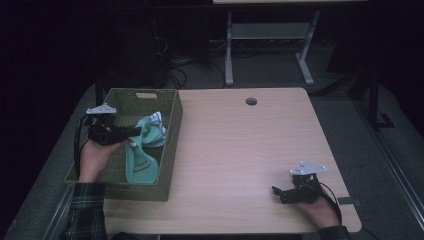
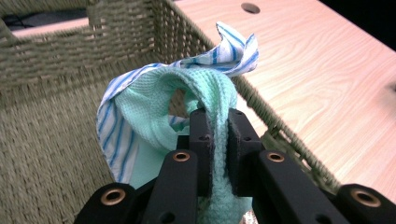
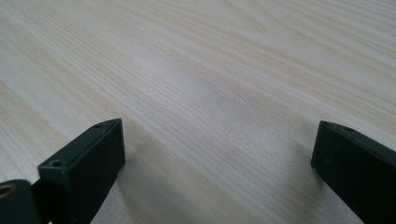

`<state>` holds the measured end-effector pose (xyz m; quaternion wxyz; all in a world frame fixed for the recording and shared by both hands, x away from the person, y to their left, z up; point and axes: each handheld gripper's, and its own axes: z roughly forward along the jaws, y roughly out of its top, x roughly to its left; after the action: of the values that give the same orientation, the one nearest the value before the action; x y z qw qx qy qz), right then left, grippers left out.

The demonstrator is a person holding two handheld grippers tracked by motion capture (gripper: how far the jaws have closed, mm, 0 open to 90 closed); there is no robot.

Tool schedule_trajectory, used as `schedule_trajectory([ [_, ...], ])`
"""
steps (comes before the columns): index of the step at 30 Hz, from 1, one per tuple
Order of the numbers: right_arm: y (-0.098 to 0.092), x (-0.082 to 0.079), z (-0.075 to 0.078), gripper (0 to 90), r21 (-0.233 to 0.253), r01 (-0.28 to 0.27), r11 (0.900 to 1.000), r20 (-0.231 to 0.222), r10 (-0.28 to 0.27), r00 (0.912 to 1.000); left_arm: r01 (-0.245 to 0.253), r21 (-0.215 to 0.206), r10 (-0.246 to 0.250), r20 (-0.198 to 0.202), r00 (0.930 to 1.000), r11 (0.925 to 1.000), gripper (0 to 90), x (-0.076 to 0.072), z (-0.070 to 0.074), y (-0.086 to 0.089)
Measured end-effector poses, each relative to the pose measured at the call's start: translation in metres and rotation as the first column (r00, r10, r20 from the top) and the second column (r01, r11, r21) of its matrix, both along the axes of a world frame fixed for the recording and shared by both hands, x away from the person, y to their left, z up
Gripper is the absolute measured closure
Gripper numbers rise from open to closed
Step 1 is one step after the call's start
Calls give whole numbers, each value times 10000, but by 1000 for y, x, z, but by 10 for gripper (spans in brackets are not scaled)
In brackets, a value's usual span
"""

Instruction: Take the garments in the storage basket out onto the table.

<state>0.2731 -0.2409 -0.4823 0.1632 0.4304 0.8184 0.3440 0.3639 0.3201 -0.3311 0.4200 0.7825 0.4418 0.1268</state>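
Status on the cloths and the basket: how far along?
Done: the table shows no cloth lying on it, and a mint green cloth lies inside the woven basket. In hand: the left gripper is shut on a fold of a green towel bundled with a blue-striped cloth, held within the basket. Left: apparently just letting go. The right gripper rests open above bare wood.
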Motion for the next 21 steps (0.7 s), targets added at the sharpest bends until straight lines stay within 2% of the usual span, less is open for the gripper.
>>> schedule_trajectory([
  [12,0,0,0,24,1,3,10000,-4,-3,10000,60,-104,-54,483,9988,9999,817,2,24,-4],
  [17,0,0,0,24,-3,3,10000,-2,-3,10000,157,-97,-149,802,9967,9998,817,3,42,-6],
  [19,0,0,0,24,1,4,10000,1,-4,10000,168,-138,-155,856,9962,9998,818,4,45,-7],
  [21,0,0,0,24,4,4,10000,-1,-4,10000,254,-276,-225,984,9949,9993,817,4,54,-8],
])
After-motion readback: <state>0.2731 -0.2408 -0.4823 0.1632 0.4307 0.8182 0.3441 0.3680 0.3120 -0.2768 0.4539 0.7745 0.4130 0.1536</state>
